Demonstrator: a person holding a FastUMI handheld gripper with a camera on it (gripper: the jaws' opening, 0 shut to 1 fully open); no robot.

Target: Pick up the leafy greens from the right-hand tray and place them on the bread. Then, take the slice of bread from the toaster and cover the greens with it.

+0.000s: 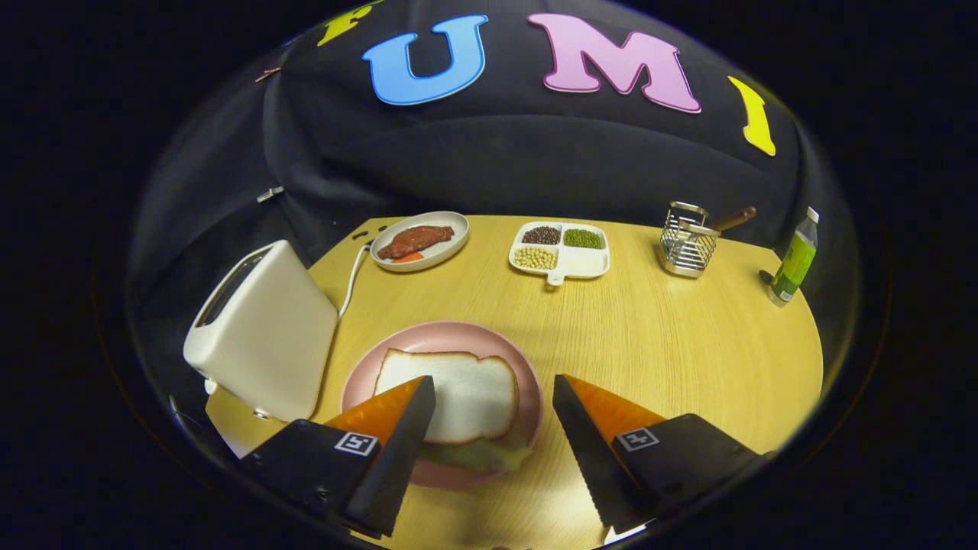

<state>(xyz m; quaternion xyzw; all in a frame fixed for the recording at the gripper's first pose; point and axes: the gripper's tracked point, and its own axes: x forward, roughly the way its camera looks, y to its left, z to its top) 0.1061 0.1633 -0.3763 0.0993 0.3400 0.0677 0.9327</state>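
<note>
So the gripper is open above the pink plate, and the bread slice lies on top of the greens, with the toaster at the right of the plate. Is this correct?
Not fully: in the gripper view the toaster stands left of the pink plate, not right. The rest holds: the gripper is open over the plate, and the bread slice covers the greens.

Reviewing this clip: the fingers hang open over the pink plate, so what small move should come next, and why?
Probably a short retreat, up and back. The gripper is open and holds nothing. A white slice of bread already lies over the pale green leafy greens on the round pink plate, so the stack looks finished. Whether the white toaster still holds bread cannot be told.
</note>
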